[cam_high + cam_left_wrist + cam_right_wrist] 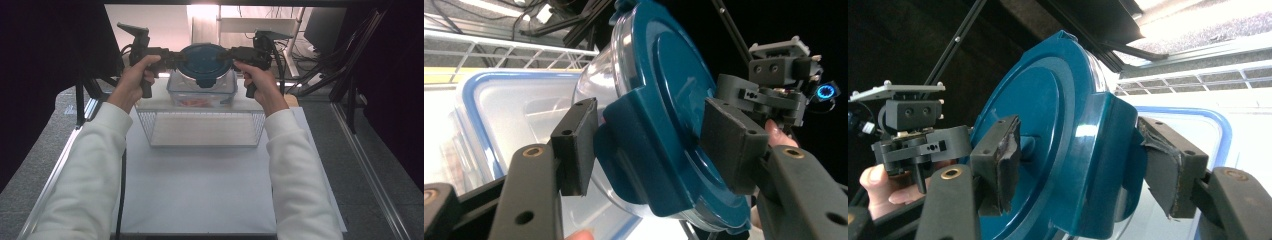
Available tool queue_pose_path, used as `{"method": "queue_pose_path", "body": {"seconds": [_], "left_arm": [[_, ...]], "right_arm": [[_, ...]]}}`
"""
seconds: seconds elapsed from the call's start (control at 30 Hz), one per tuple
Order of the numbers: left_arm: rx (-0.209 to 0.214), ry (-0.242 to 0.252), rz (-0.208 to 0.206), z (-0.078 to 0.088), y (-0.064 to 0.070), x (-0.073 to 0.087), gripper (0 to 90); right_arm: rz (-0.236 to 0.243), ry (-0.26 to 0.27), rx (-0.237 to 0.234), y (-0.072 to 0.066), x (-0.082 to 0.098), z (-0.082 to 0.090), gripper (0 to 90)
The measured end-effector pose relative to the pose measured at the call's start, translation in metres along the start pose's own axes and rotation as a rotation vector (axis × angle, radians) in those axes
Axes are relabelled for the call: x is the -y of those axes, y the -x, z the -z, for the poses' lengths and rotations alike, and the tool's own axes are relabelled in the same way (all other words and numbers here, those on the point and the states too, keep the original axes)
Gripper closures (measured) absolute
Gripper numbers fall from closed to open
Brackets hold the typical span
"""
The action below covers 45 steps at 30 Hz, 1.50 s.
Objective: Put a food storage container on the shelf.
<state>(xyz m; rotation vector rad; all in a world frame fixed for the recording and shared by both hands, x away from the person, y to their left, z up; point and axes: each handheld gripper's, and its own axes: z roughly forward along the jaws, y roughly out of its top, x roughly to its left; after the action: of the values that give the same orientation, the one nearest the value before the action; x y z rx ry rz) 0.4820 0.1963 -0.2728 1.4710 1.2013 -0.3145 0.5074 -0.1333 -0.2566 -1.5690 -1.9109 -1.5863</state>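
Observation:
A round clear container with a dark blue clip lid (205, 61) hangs in the air at the back of the table, held from both sides. My left gripper (181, 58) is shut on its left rim; in the left gripper view the pads (574, 145) clamp a lid latch (639, 150). From the right, my right gripper (228, 53) is shut on the opposite latch (1098, 165). Directly under the round container stands a clear rectangular box with a blue rim (202, 92), also seen behind the lid (499, 115) (1208, 115).
A low wire basket (202, 127) stands in front of the rectangular box on a white mat (200, 190). Something orange lies inside the box (192, 102). Black frame struts and cables rise at both sides and behind the table.

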Motion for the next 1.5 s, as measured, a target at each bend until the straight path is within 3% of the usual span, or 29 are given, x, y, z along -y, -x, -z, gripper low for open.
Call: {"method": "queue_pose_path", "body": {"seconds": [0.33,0.47,0.53,0.6,0.77,0.83,0.87,0.9,1.03,1.07,1.1,1.13,1.17,1.23,1.3,1.33,1.37,1.4,1.43,1.47,1.5], "left_arm": [[-0.019,0.039,0.002,-0.003,0.002,0.002,41.0],[-0.035,0.042,-0.012,-0.004,0.006,0.003,34.9],[-0.021,0.056,-0.011,-0.002,0.007,0.003,28.1],[-0.024,0.103,-0.031,0.006,0.011,0.003,23.5],[-0.077,0.136,-0.108,0.024,0.019,0.011,19.7],[-0.076,0.141,-0.125,0.03,0.021,0.017,19.2],[-0.076,0.141,-0.125,0.03,0.021,0.017,18.6],[-0.093,0.144,-0.156,0.038,0.023,0.026,18.4],[-0.137,0.15,-0.223,0.053,0.029,0.051,18.8],[-0.137,0.15,-0.223,0.053,0.029,0.051,19.1],[-0.159,0.155,-0.251,0.059,0.033,0.067,19.4],[-0.159,0.155,-0.251,0.059,0.033,0.067,19.5],[-0.16,0.151,-0.276,0.063,0.035,0.084,19.6],[-0.153,0.142,-0.305,0.066,0.035,0.103,19.9],[-0.146,0.126,-0.315,0.067,0.033,0.122,20.0],[-0.146,0.126,-0.315,0.067,0.033,0.122,20.0],[-0.152,0.121,-0.311,0.067,0.028,0.142,20.2],[-0.152,0.121,-0.311,0.067,0.028,0.142,20.2],[-0.165,0.113,-0.322,0.066,0.022,0.161,20.3],[-0.165,0.113,-0.322,0.066,0.022,0.161,20.4],[-0.183,0.1,-0.333,0.064,0.016,0.179,20.5]], "right_arm": [[0.0,0.01,0.006,-0.003,0.005,0.004,35.1],[0.027,0.016,0.006,-0.003,0.005,0.003,32.7],[0.075,0.03,0.019,-0.007,0.006,0.004,23.5],[0.104,0.047,0.001,-0.009,0.006,0.007,16.3],[0.159,0.081,0.044,-0.015,0.009,0.022,12.1],[0.203,0.09,0.064,-0.017,0.013,0.032,11.4],[0.203,0.09,0.064,-0.017,0.013,0.032,11.4],[0.247,0.089,0.078,-0.018,0.02,0.043,11.3],[0.342,0.097,0.117,-0.018,0.04,0.066,12.4],[0.342,0.097,0.117,-0.018,0.04,0.066,12.4],[0.372,0.103,0.116,-0.015,0.052,0.075,13.3],[0.372,0.103,0.116,-0.015,0.052,0.075,13.3],[0.398,0.103,0.114,-0.011,0.066,0.083,14.1],[0.423,0.099,0.106,-0.008,0.079,0.09,15.1],[0.466,0.096,0.1,-0.004,0.095,0.098,15.7],[0.466,0.096,0.1,-0.004,0.095,0.098,15.7],[0.489,0.096,0.091,0.003,0.114,0.106,16.3],[0.489,0.096,0.091,0.003,0.114,0.106,16.3],[0.504,0.087,0.09,0.01,0.131,0.11,16.8],[0.508,0.085,0.091,0.012,0.137,0.112,16.9],[0.513,0.082,0.095,0.017,0.147,0.113,17.0]]}}
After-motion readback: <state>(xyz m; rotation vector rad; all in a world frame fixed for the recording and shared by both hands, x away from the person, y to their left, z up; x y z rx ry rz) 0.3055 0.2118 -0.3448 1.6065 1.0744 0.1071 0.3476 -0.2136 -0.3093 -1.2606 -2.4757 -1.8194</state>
